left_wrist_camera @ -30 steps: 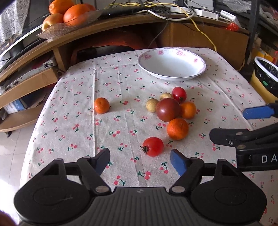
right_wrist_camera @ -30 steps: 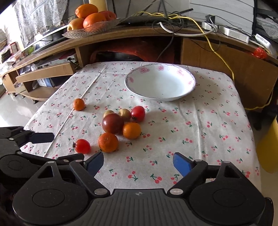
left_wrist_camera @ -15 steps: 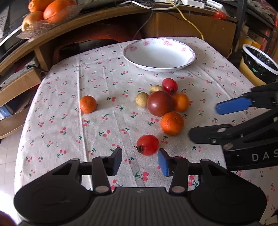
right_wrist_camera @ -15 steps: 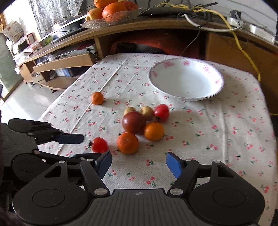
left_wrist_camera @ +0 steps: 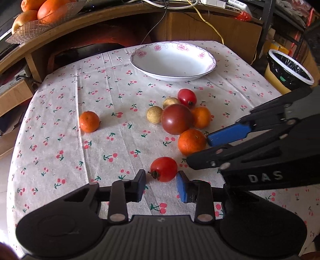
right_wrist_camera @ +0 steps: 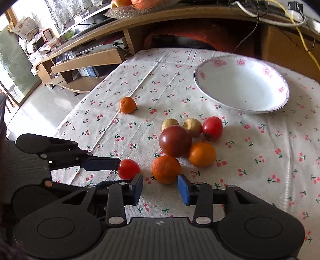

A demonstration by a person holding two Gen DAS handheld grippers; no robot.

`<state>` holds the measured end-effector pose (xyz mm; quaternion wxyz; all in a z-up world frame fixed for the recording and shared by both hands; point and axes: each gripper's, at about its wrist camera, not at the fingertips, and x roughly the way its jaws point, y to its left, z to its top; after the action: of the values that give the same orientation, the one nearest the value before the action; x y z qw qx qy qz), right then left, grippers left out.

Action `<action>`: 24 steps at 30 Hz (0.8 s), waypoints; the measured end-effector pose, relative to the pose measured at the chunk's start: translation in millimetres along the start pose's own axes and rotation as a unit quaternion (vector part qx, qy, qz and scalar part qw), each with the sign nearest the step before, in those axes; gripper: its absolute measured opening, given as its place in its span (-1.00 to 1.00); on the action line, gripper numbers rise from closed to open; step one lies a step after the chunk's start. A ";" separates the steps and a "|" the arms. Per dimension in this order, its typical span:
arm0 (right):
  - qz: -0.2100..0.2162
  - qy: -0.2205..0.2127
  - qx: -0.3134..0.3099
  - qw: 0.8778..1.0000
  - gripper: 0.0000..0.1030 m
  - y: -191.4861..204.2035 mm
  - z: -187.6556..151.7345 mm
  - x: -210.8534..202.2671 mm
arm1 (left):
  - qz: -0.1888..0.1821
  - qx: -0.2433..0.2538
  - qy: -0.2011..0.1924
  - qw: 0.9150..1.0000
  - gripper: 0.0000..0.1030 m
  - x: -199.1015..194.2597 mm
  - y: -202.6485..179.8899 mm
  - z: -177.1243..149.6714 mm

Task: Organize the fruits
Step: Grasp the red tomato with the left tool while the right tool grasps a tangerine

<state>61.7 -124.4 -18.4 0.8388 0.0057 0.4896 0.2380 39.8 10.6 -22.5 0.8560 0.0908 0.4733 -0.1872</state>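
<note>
A white flowered plate (left_wrist_camera: 174, 77) (right_wrist_camera: 240, 109) stands empty at the back of the cherry-print table. In front lie a dark tomato (left_wrist_camera: 176, 119), a red tomato (left_wrist_camera: 187, 97), an orange (left_wrist_camera: 201, 117) and two tan longans (left_wrist_camera: 154, 114). A mandarin (left_wrist_camera: 89, 121) sits alone to the left. My left gripper (left_wrist_camera: 161, 186) is open and narrowed, its fingertips flanking the near red tomato (left_wrist_camera: 164, 169) (right_wrist_camera: 128, 169). My right gripper (right_wrist_camera: 161, 189) is open, with the near orange (right_wrist_camera: 166, 169) (left_wrist_camera: 192, 142) just ahead between its fingertips.
A glass dish of oranges (left_wrist_camera: 40, 16) rests on the wooden shelf behind the table. A lined bin (left_wrist_camera: 288, 72) stands off the table's right edge. Cables (left_wrist_camera: 208, 22) hang behind the plate. The floor drops away at the left.
Both grippers moved forward and down towards the fruit and their jaws narrowed. The left now brackets the near tomato; the right has come up to the near orange.
</note>
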 end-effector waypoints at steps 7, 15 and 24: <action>-0.014 0.002 0.000 1.000 -0.47 -5.3 4.8 4.5 | -0.010 -0.003 -0.005 1.000 -0.23 2.9 0.9 4.8; -0.008 0.007 0.004 1.000 -0.49 -6.8 4.0 0.0 | -0.008 0.007 -0.004 1.000 -0.28 4.5 -2.5 5.6; -0.017 0.011 0.002 1.000 -0.49 -9.6 -2.0 -4.3 | 0.001 0.022 -0.005 1.000 -0.29 1.1 -7.1 0.4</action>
<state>62.0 -135.1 -18.3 0.8373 -0.0032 0.4991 0.2231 37.8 3.7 -23.0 0.8563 0.1089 0.4648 -0.1969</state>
